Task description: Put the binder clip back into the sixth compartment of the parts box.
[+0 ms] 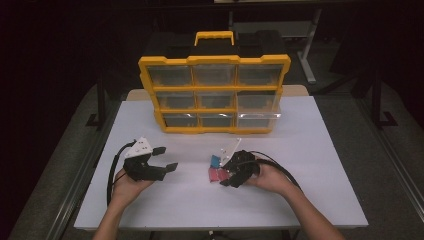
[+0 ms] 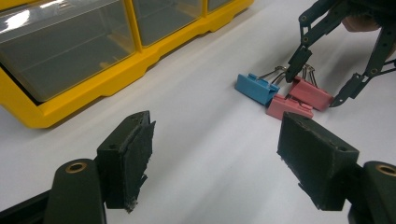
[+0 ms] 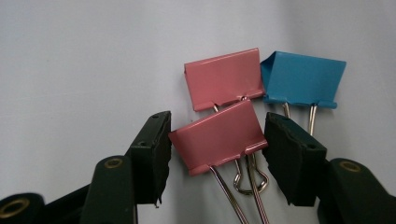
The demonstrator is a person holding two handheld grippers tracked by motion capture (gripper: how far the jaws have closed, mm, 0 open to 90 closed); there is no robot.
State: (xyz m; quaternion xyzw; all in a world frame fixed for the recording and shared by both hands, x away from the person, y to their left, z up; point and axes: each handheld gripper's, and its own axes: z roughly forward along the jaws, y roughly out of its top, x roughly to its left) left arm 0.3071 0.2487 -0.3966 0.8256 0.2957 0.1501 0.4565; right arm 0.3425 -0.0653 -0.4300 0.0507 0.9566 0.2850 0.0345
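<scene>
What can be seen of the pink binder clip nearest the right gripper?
The near pink binder clip is a folded, glossy metal body with two silver wire handles pointing back toward the right gripper. It lies flat on the white table, slightly tilted, its front edge overlapping a second pink clip, with a blue clip beside that. It sits between the open jaws; the pads look very close to its sides, but no firm grip shows.
</scene>
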